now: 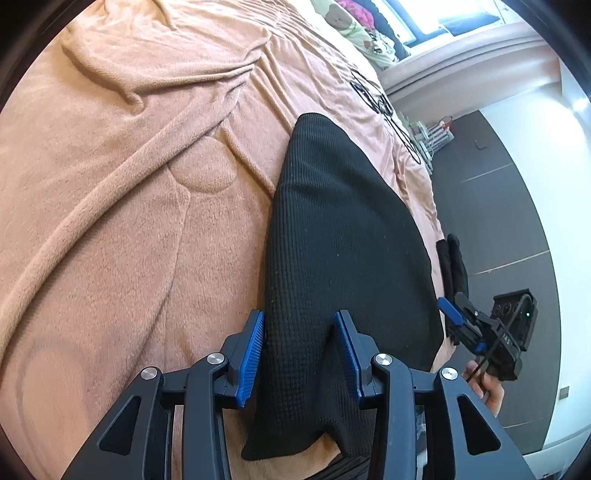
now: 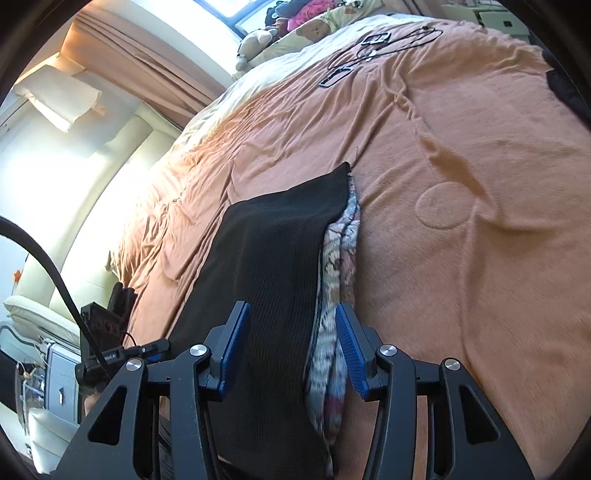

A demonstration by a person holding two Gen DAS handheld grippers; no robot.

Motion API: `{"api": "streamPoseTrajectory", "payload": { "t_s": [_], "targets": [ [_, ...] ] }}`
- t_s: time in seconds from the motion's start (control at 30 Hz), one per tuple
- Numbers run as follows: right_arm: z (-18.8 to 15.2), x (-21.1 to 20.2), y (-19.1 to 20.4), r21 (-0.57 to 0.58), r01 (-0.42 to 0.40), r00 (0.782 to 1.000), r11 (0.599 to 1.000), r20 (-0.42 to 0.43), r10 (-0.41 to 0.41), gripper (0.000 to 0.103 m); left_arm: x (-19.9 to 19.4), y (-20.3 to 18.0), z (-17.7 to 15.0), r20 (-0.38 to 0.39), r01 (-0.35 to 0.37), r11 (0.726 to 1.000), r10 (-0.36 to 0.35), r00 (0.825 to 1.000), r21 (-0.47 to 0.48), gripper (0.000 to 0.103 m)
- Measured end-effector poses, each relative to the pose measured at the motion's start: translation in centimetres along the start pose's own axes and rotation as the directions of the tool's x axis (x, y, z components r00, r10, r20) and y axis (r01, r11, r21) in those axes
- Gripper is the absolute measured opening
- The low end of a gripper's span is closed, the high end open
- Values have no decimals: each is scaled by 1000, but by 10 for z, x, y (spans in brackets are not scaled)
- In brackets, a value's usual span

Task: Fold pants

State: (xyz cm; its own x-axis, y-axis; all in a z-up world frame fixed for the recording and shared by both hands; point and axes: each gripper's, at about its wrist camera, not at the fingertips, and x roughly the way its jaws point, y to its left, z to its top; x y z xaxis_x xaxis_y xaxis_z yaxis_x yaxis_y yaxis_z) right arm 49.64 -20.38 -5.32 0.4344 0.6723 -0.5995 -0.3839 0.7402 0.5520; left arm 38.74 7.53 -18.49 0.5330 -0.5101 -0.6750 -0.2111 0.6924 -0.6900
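Note:
Black knit pants (image 1: 343, 236) lie folded lengthwise on an orange blanket (image 1: 122, 192). My left gripper (image 1: 301, 350) is open, its blue pads either side of the near end of the pants. In the right wrist view the pants (image 2: 273, 258) show a patterned lining (image 2: 338, 258) along their right edge. My right gripper (image 2: 291, 347) is open around the near end of the pants and lining. The right gripper also shows in the left wrist view (image 1: 480, 328) beyond the bed edge.
Black cables and small frames (image 2: 369, 48) lie on the far part of the blanket (image 2: 461, 166). Pillows and plush toys (image 2: 295, 26) sit at the head of the bed. Dark floor (image 1: 491, 206) lies beside the bed. A cream sofa (image 2: 44, 295) stands at left.

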Motion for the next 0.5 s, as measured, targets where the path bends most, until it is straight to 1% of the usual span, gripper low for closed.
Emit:
{"api": "streamPoseTrajectory", "payload": {
  "t_s": [0.23,0.3,0.37,0.43,0.47,0.5],
  "targets": [
    [19,31,-7,10,-5,1000,1000,-21,5,45,3,3,3,-3,9,1000,-9,1000,-19,41],
    [24,38,-9,14,-14,1000,1000,-27,15,39,3,5,2,-7,23,999,-23,1000,-34,41],
    [28,41,-9,17,-19,999,1000,-25,19,37,3,5,3,-6,21,999,-21,1000,-36,41],
    [31,44,-10,17,-21,999,1000,-25,22,26,3,5,3,-7,18,999,-19,1000,-37,41],
    [32,45,-9,11,-22,1000,1000,-22,22,22,3,6,2,-7,18,999,-18,1000,-37,41],
    [33,45,-9,1,-16,1000,1000,-19,17,14,3,5,3,-7,17,999,-17,1000,-38,41]
  ]
}}
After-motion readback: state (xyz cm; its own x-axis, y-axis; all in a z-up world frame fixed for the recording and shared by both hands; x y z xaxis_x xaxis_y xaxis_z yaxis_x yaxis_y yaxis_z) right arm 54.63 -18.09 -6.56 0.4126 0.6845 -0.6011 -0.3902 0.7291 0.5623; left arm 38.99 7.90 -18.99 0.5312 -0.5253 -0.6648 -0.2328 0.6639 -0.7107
